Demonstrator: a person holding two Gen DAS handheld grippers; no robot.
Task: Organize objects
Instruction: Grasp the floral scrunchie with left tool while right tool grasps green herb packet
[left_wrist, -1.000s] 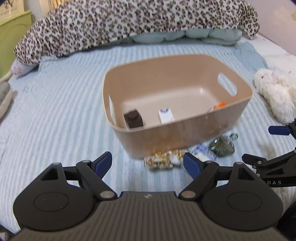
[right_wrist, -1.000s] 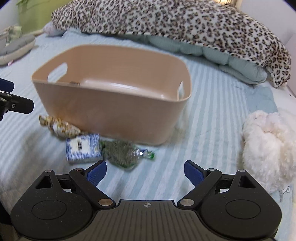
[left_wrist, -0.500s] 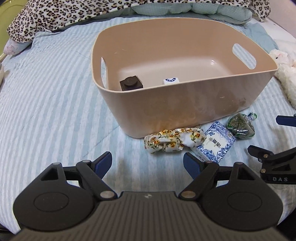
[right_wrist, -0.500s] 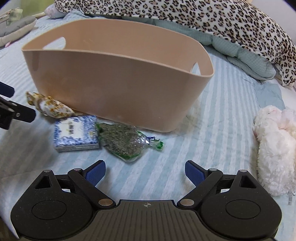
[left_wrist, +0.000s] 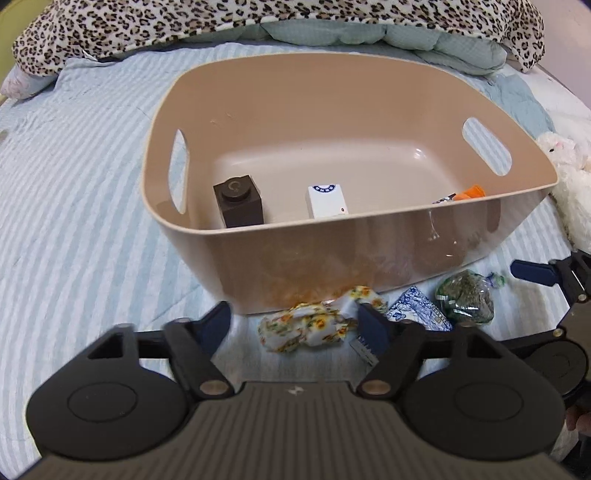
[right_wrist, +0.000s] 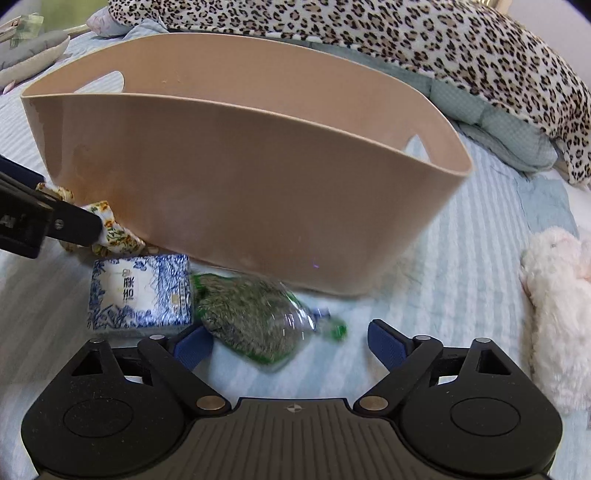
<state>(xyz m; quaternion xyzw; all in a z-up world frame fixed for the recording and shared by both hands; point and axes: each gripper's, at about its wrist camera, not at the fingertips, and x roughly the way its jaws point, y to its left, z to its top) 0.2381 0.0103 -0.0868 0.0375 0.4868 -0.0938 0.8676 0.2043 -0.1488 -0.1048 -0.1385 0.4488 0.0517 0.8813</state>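
The left claw (left_wrist: 295, 325) has just been narrowing its jaws, yet they are still spread, with the crumpled floral-print cloth bundle (left_wrist: 306, 326) lying between the blue ribbed pads and neither pad visibly pressing on it. The right claw (right_wrist: 290, 341) is spread wide over a clear plastic bag of green-grey dried herb (right_wrist: 251, 317) — its jaws have just eased inward a little, and the bag lies between the pads untouched.

Between these two things lies a flat square packet (right_wrist: 138, 291) in glossy blue-and-white porcelain-style print, its edge touching the herb bag. All three sit on the bed just in front of the near wall of a smooth, matte beige plastic tub (left_wrist: 369, 243) with rounded corners and an oval handle slot in each end wall.

Inside the tub, seen from the left wrist view, a dark brown block with a round stud on top (left_wrist: 239, 203) stands near the left end, a small white box with a blue round mark (left_wrist: 327, 201) stands at the middle by the near wall, and something orange (left_wrist: 469, 192) peeks over the rim at the right end.

The bed is covered in a quilted sheet of pale blue and white stripes (left_wrist: 74, 221). Behind the tub lie a leopard-print blanket (right_wrist: 443, 48) over a puffy pale green quilt (left_wrist: 369, 33) — a fluffy white plush toy (right_wrist: 557, 302) lies off to the right.
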